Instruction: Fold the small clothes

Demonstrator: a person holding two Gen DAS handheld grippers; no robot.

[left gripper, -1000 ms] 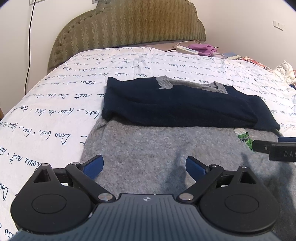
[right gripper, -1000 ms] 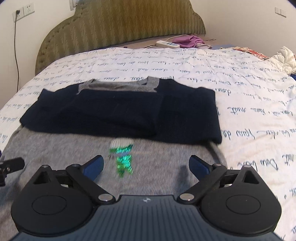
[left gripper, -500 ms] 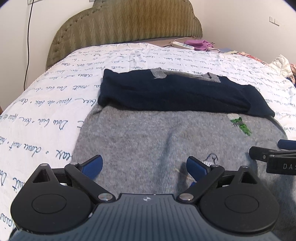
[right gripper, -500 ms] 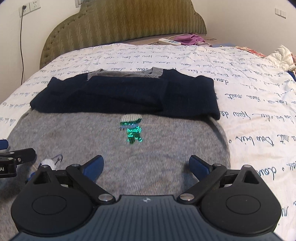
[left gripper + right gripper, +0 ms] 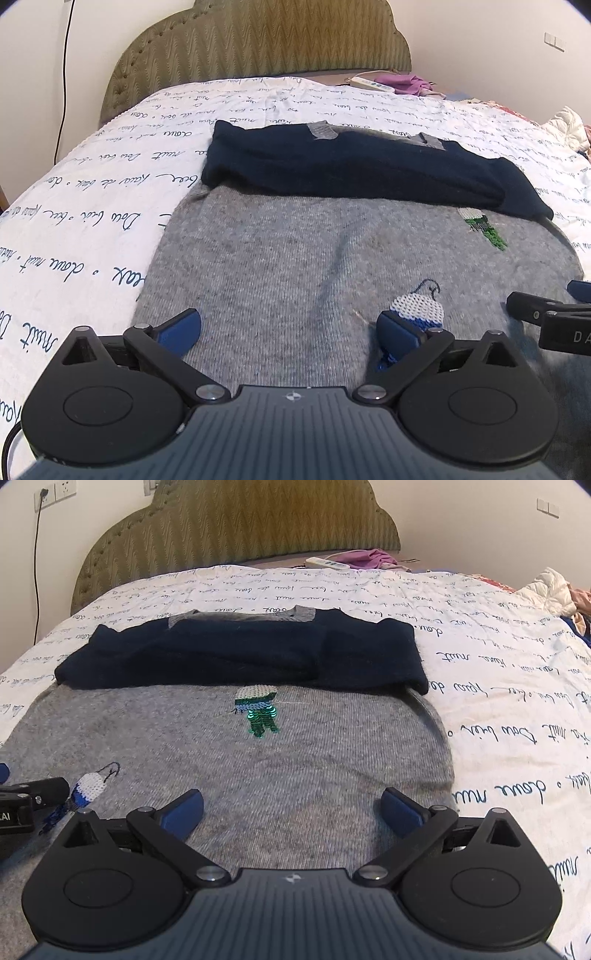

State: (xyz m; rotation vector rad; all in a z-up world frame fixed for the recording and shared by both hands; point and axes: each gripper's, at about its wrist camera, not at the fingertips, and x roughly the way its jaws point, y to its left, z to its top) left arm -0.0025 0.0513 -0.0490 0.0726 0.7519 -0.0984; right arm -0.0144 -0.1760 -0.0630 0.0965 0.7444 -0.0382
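Left gripper [image 5: 290, 328] black linkage arms, blue pads, silver screws, ribbed grey housing

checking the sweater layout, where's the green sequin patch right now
In the right wrist view the green sequin patch sits mid-frame on the grey sweater, just below the folded navy sleeves.

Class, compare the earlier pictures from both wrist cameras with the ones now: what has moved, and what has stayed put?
Both grippers drew back toward the sweater's near hem, bringing the blue-and-white motif into view. The left gripper's jaws have just been opening, with nothing between them; the right gripper is open too. The navy sleeves stayed folded across the chest.
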